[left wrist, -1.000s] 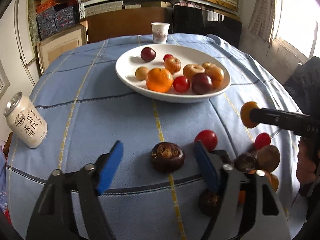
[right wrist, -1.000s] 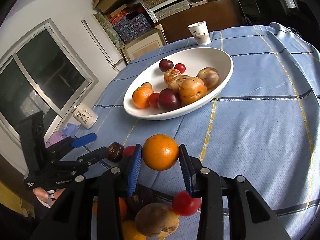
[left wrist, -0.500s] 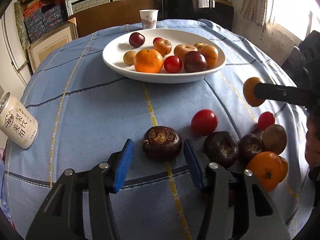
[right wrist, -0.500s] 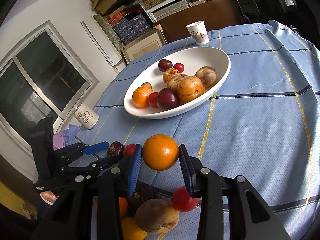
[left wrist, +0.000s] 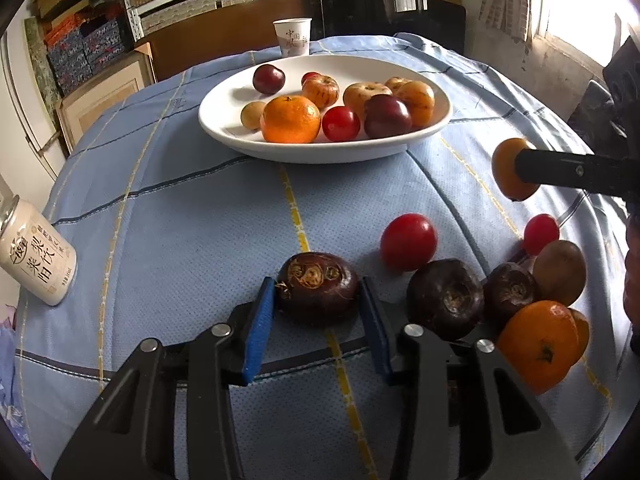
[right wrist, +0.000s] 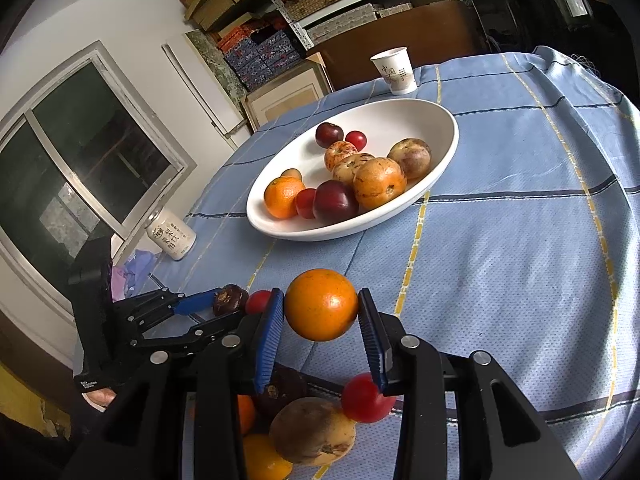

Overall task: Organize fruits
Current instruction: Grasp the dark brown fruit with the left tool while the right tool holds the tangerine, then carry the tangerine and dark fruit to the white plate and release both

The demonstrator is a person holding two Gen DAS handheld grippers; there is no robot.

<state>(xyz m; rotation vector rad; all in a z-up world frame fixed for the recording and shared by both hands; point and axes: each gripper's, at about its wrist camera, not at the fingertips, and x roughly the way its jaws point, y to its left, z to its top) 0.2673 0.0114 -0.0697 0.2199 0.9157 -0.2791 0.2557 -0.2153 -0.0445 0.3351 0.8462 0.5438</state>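
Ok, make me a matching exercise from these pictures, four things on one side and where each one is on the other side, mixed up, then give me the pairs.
Things:
1. orange
2. dark water chestnut
3. paper cup
4. drink can

Places:
A. on the cloth beyond the white dish
B. between the left tool's closing pads, on the cloth
C. clamped in the right tool, off the table
D. near the table's left edge in the left wrist view

Pairs: 1-C, 2-B, 3-A, 4-D
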